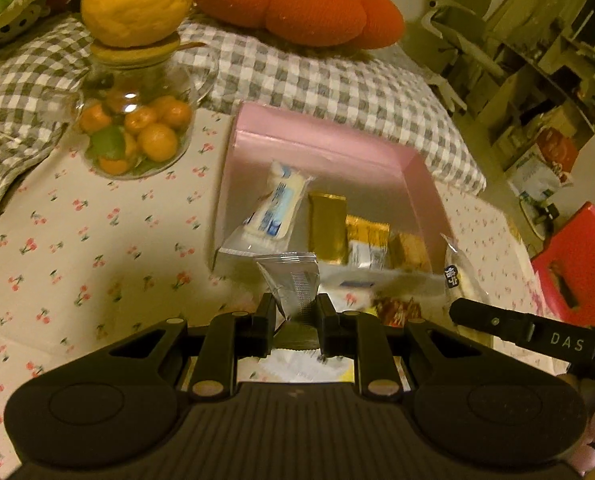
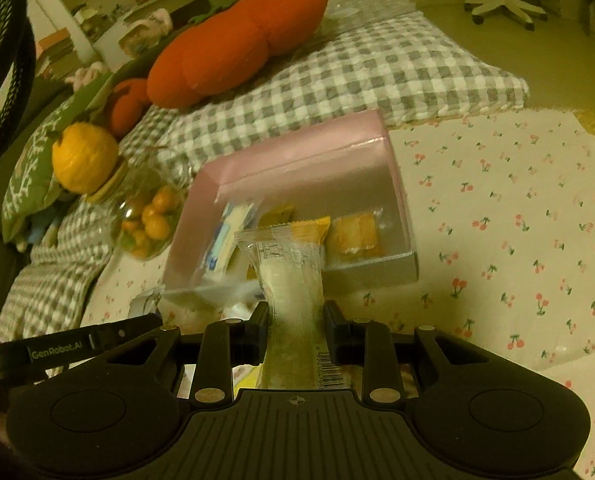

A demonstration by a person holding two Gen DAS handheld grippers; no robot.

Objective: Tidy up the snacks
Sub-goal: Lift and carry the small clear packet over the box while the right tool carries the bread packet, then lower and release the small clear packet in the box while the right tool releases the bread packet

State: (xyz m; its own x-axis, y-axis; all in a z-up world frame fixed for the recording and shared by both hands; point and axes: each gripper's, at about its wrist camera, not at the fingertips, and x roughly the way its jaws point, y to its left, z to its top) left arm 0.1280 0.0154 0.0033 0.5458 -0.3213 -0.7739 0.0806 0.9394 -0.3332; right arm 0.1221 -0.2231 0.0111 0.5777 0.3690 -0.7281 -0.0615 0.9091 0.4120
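- While both pairs of tongs pointed down at the cherry-print cloth (image 1: 77, 240), each was clenched on a snack.
- Left tongs (image 1: 293, 316) pinched the sealed end of a silver packet (image 1: 293, 284), which stuck up between the fingers.
- Right tongs (image 2: 297, 320) gripped a long clear-wrapped pale bar (image 2: 293, 280) along its length, barcode end nearest the camera.
- Just ahead of both tongs lay the pink box (image 1: 321, 136), holding a blue-and-white packet (image 1: 275, 208), a gold bar (image 1: 327, 228) and orange-wrapped snacks (image 2: 357, 236).
- Beyond the left tongs, to their left, stood a glass jar of small oranges (image 1: 137, 128) topped by a yellow plush fruit (image 1: 137, 0).
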